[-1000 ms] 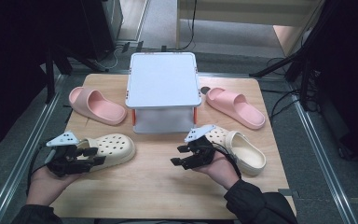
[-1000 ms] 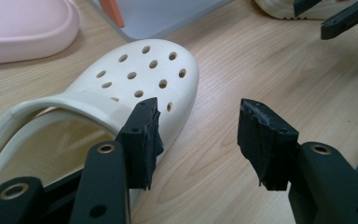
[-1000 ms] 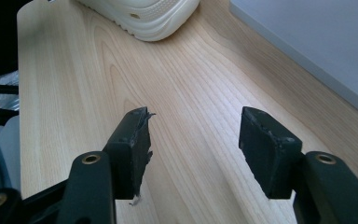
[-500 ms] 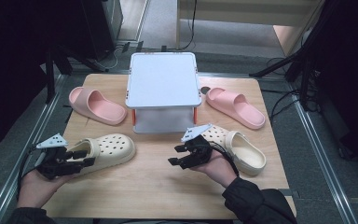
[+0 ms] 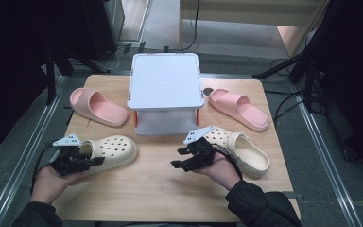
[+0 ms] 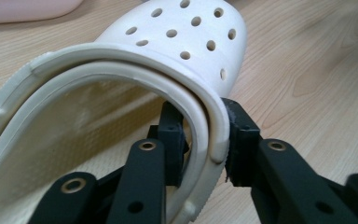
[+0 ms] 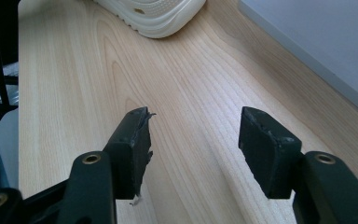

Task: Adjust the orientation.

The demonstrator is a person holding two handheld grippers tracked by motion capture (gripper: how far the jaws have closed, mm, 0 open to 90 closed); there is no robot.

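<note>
Left tool (image 6: 205, 140) has just been closing, its jaws now clamped on the heel rim of the cream clog (image 5: 111, 149) at lower left of the tabletop (image 5: 160, 189); right tool (image 7: 193, 140) hovers mid-frame, jaws apart

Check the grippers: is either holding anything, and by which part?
The left gripper has just closed its jaws on the cream clog, pinching its heel-side rim and strap. The right gripper is open over the table, holding nothing.
</note>
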